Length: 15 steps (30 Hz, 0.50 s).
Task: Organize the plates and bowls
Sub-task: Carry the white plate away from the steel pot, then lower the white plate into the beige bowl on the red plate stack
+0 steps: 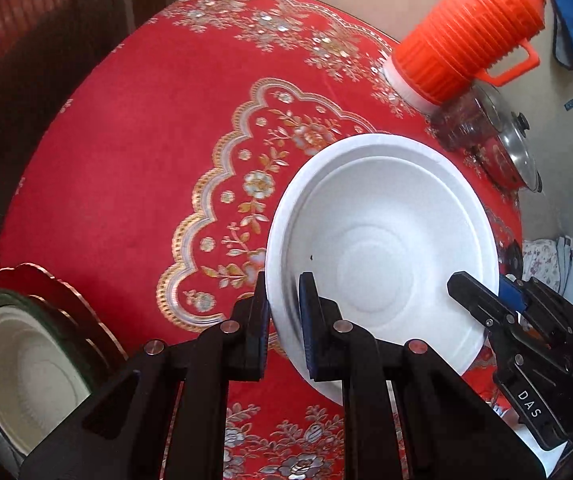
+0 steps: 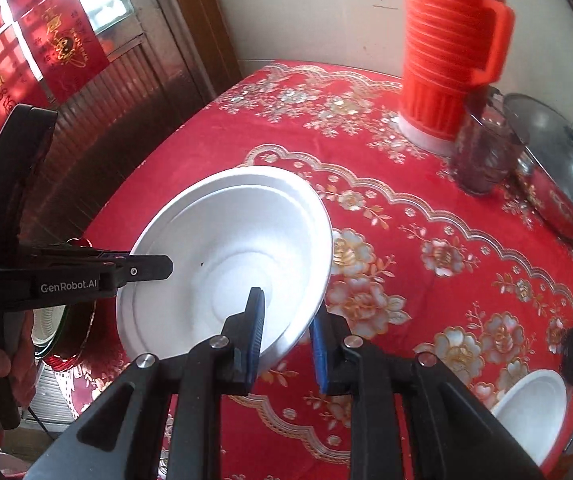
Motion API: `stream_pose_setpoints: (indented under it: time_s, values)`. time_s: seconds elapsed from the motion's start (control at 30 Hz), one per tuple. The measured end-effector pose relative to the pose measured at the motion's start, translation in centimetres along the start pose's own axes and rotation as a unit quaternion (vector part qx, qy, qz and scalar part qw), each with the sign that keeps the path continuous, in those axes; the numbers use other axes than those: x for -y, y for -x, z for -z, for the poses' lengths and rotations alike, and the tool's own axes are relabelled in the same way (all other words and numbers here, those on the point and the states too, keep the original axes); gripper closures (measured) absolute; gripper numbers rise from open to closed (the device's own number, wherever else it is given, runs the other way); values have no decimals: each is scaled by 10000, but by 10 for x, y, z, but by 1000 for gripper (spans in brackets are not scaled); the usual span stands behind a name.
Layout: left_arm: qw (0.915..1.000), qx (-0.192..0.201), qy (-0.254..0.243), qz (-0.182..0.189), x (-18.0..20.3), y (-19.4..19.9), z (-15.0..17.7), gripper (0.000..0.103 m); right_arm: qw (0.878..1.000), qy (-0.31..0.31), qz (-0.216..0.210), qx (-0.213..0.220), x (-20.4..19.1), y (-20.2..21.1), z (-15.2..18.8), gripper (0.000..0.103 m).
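Both grippers angled steeply down, holding one white foam bowl (image 1: 382, 240) above table (image 1: 126, 160): left gripper (image 1: 284, 320) and right gripper (image 2: 286, 336) each clamped on opposite rims.

Both grippers are black with blue pads (image 1: 306, 320) and silver screws (image 2: 354, 341); one reads "DAS", the other "GenRobot.AI".
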<state>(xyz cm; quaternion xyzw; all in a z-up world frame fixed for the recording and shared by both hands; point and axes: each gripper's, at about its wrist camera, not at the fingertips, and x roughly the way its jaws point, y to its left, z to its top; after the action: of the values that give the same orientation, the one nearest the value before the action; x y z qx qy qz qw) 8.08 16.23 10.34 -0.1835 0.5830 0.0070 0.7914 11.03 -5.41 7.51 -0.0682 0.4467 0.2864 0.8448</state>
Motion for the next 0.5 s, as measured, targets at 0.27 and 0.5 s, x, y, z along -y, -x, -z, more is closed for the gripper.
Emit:
stream_pose_setpoints:
  time_s: [0.27,0.5]
  values:
    - [9978,372,511,-180,-61,57,14,90,9973,613,-395,102,-67,-3,-25,80]
    - [9928,629,944,-375,-108,94,39,90,9903,1147,-780,104,-122,-7,-32,80]
